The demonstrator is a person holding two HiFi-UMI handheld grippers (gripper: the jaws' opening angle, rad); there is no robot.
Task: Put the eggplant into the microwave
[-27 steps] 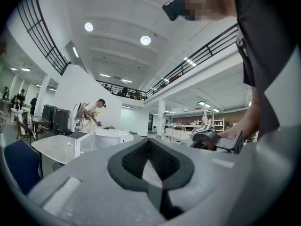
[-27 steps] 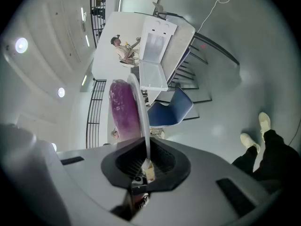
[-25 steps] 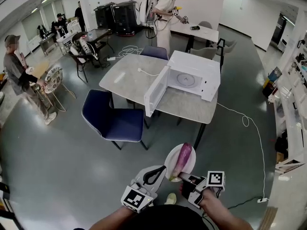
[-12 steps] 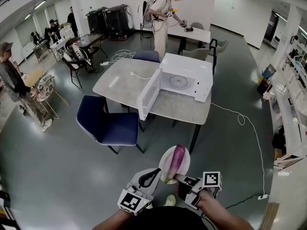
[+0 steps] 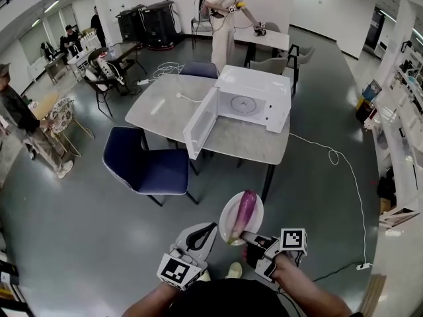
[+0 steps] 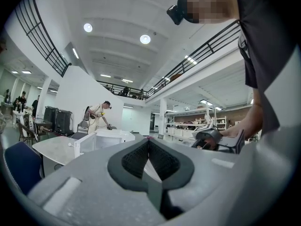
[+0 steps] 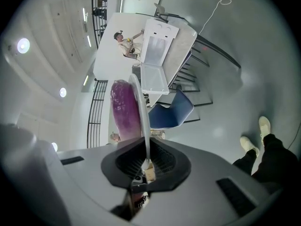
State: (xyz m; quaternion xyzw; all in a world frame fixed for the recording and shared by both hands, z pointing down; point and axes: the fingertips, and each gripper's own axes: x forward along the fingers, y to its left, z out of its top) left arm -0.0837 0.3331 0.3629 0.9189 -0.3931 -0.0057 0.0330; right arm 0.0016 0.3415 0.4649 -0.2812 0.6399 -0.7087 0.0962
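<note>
Right tongs (image 5: 246, 238): pinching the near rim of a white plate (image 5: 227, 224). In the right gripper view the plate's thin edge (image 7: 144, 121) sits between the two pads.
Left tongs (image 5: 210, 228): pads pressed together at the tips with nothing between them. They sit just left of the plate, and no view shows whether they touch it.
Eggplant (image 5: 243, 212): purple, lying lengthwise on the plate, which is held out in the air above the grey floor (image 5: 92, 230). It is well apart from the microwave.
Microwave (image 5: 256, 96): white, standing on the right part of the counter (image 5: 165, 107). Its door (image 5: 200, 121) is swung wide to the left, and the round turntable shows inside.
Counter: a pale, rounded top with a white cord (image 5: 192, 98) lying on it and running toward the microwave.
Chair (image 5: 144, 167): dark blue, on the near left side of the counter.
Floor cable (image 5: 347, 174): white, trailing from the counter's right end across the floor to the right.
People: one in light clothes (image 5: 225, 12) stands at a farther table beyond the counter, and another (image 5: 20, 121) stands at the left edge.
</note>
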